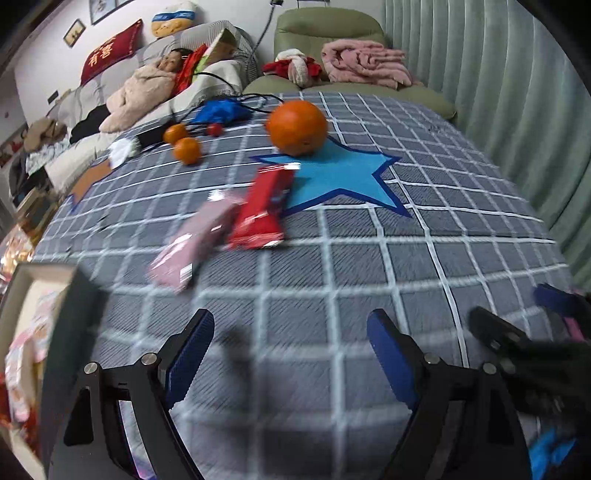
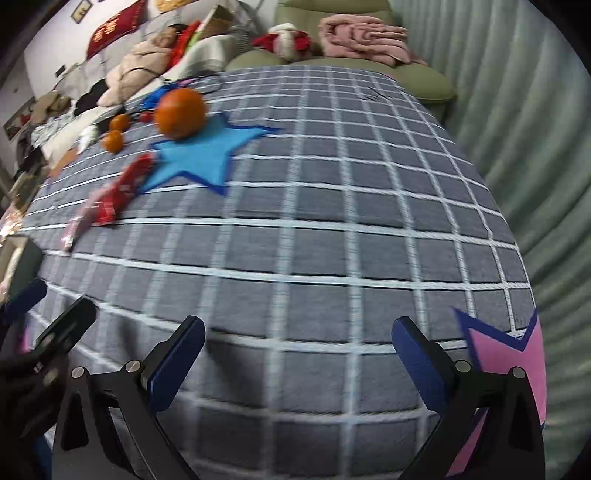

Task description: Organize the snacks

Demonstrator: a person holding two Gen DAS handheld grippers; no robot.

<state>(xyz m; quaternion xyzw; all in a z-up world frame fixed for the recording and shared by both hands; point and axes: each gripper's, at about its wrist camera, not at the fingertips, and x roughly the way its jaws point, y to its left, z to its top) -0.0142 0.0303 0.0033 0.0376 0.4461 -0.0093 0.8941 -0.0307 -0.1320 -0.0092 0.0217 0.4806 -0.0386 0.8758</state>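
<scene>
A red snack packet (image 1: pixel 264 210) lies on the grey checked tablecloth (image 1: pixel 332 280), and a pink snack packet (image 1: pixel 192 245) lies against its left side. Both also show at the left in the right wrist view, red packet (image 2: pixel 123 188) and pink packet (image 2: pixel 79 221). My left gripper (image 1: pixel 290 325) hovers open over bare cloth, short of the packets, nothing between its blue pads. My right gripper (image 2: pixel 298 326) is wide open over bare cloth, well right of the packets. An open box (image 1: pixel 22 280) with pink and red packets inside stands at the left edge.
A large orange (image 1: pixel 297 127) rests on a blue star patch (image 1: pixel 340 173); two small oranges (image 1: pixel 187 149) and a blue bag (image 1: pixel 221 110) lie behind. A green armchair (image 1: pixel 325 33) and a curtain (image 1: pixel 517 110) border the table. A person (image 1: pixel 168 61) lies wrapped on the sofa.
</scene>
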